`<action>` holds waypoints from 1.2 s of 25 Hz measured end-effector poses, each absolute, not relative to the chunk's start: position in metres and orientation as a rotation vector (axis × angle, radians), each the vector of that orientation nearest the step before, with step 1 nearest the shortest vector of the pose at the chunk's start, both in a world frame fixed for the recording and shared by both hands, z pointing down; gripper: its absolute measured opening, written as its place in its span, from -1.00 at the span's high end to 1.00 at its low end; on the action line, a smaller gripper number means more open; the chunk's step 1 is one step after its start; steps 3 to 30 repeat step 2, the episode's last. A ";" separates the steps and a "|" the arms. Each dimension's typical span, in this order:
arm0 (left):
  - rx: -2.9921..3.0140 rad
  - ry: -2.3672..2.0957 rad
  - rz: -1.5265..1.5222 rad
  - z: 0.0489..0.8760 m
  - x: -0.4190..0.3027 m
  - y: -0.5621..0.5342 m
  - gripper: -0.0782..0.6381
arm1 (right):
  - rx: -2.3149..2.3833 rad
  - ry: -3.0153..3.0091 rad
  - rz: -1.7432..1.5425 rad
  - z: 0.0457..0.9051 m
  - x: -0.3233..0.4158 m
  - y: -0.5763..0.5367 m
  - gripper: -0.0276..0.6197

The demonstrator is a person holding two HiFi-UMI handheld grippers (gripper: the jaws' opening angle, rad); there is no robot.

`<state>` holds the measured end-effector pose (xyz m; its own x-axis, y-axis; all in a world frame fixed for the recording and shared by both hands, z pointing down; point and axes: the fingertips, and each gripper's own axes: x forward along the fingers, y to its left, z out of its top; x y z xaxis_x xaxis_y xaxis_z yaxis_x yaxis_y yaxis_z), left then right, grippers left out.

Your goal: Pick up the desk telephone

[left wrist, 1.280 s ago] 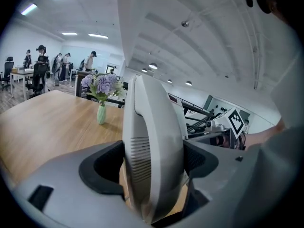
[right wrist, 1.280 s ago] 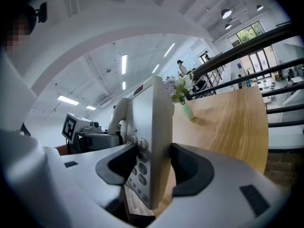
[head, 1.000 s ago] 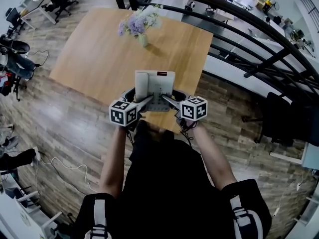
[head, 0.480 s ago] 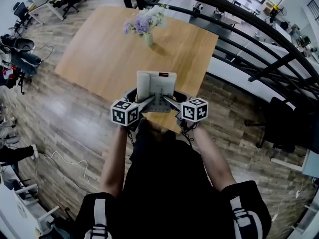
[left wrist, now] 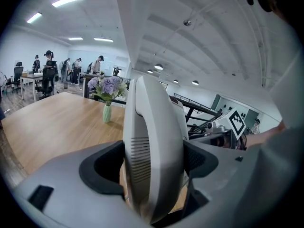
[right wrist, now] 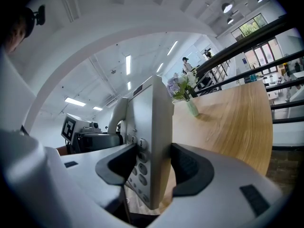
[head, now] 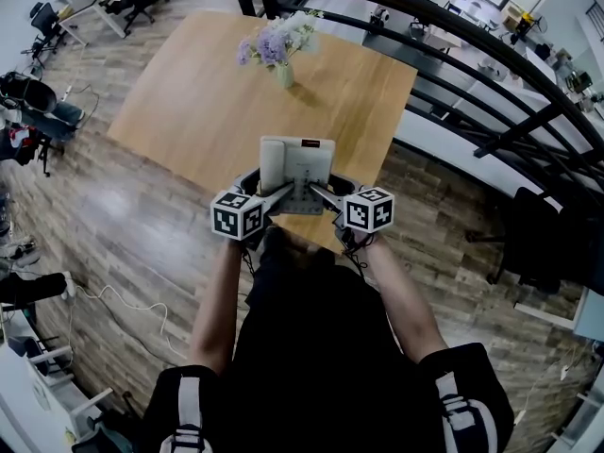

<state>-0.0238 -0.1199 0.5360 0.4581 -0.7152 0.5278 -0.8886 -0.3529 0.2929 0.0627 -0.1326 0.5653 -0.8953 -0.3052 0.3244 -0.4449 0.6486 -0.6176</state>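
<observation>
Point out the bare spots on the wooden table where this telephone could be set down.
The wooden table is mostly bare: a wide patch from the flower vase to its left corner, and another between the vase and the edge by the black railing. Only the near edge is crowded, where the left gripper and right gripper clamp the desk telephone.

Head view: near edge of the desk telephone (head: 296, 166) covered by the left gripper (head: 274, 196) and right gripper (head: 323, 196); keypad print too small to read; contact between its base and the table (head: 189, 111) cannot be told; both hands concealed under the marker cubes. Left gripper view: lower end of the handset (left wrist: 154, 141) masked by the jaws; distant people (left wrist: 47, 70) too small to make out.
</observation>
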 end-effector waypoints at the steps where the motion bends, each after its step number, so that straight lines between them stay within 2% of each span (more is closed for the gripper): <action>1: 2.168 -1.334 0.422 0.536 -0.024 -0.119 -0.31 | 0.615 -2.676 1.079 0.565 0.063 -0.132 0.16; 30: 2.168 -1.335 0.424 0.536 -0.024 -0.118 -0.31 | 0.615 -2.676 1.079 0.565 0.063 -0.131 0.16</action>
